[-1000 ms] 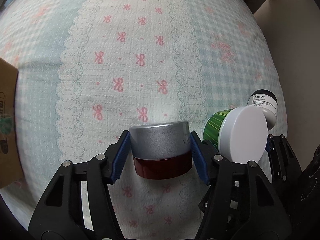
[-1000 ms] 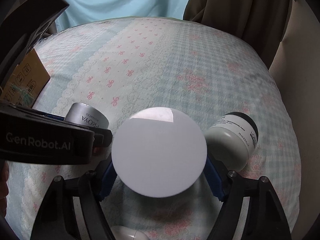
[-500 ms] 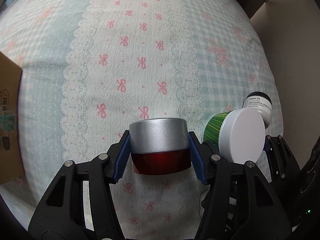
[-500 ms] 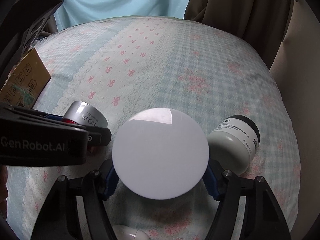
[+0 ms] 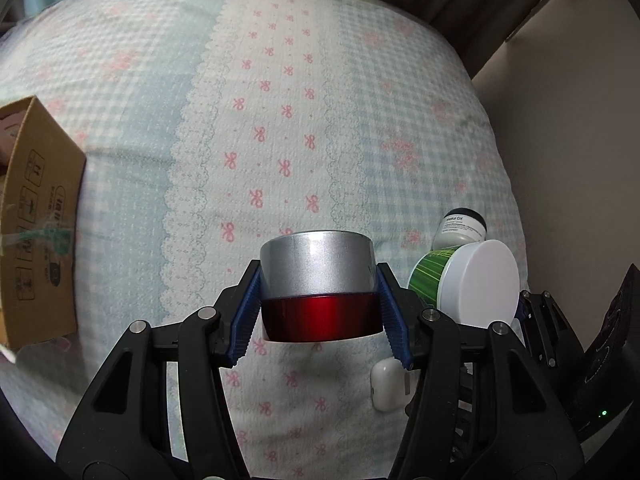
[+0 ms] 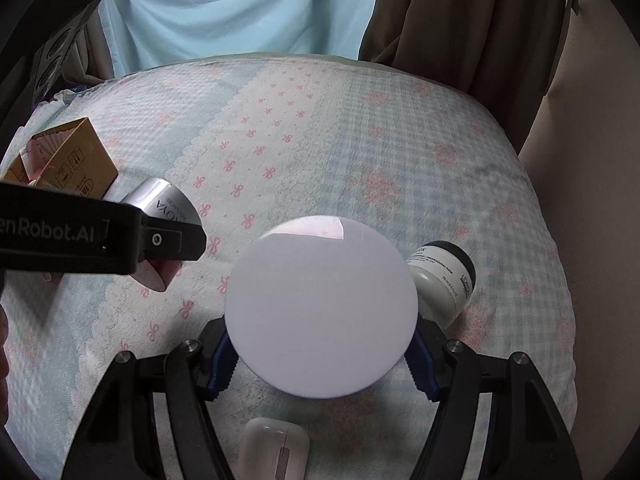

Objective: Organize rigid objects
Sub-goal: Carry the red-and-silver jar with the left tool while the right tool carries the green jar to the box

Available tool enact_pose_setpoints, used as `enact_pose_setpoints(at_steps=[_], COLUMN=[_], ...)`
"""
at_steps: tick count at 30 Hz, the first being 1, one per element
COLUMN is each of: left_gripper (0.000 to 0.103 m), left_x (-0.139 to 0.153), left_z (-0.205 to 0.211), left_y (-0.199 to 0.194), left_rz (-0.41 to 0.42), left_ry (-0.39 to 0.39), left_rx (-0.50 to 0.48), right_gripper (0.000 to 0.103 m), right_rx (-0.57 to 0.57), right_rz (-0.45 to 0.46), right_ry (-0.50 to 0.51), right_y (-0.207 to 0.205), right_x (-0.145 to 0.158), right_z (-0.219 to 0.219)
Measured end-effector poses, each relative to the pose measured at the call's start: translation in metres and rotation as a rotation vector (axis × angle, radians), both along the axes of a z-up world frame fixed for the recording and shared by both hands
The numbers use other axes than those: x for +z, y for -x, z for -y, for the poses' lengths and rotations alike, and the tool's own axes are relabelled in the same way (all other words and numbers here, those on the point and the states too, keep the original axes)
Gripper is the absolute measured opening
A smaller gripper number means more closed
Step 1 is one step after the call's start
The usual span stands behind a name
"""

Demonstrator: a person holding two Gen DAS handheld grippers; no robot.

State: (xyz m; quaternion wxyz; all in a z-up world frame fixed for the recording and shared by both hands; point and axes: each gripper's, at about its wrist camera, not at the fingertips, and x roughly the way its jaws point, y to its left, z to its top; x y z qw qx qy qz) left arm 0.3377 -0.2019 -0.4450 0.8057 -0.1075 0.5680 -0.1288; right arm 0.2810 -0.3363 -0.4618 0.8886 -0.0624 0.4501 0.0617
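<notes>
My left gripper (image 5: 320, 312) is shut on a silver-and-red jar (image 5: 318, 284), held above the bedspread; the jar also shows in the right wrist view (image 6: 164, 216). My right gripper (image 6: 322, 356) is shut on a green jar with a white lid (image 6: 322, 306), seen from the left wrist view (image 5: 468, 284) just right of my left gripper. A grey jar with a black lid (image 6: 444, 280) lies on the bed right of the white lid; it also shows in the left wrist view (image 5: 460, 230). A white earbud case (image 6: 276, 452) lies under my right gripper.
A cardboard box (image 5: 36, 220) stands at the left edge of the bed, also in the right wrist view (image 6: 68, 164). The bedspread (image 5: 280, 120) is pale blue with pink bows. Curtains (image 6: 460, 12) hang behind, a wall on the right.
Both grippers have risen and pulled back with their jars still held. More of the bed, the box and the curtains now shows, and the earbud case has come into the left view.
</notes>
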Motion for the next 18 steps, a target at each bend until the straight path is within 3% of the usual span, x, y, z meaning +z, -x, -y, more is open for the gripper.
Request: enact_pose_setpoints(at_steps=[8,18], left_gripper=[0.051,0.051], left_x=[0.081,0.194], left_z=[-0.021,-0.091], left_y=[0.026,0.080], left_rz=[0.098,0.234], left_ry=[0.045,0.049], left_rx=[0.034,0.094], right_gripper=[0.066,0.066], right_rx=[-0.048,-0.014], right_rz=[0.069,0.139], right_ry=[-0.018,-0.014], right_y=[0.025,0.066], right_x=[0.078,0.190], right_z=[-0.006,-0.035])
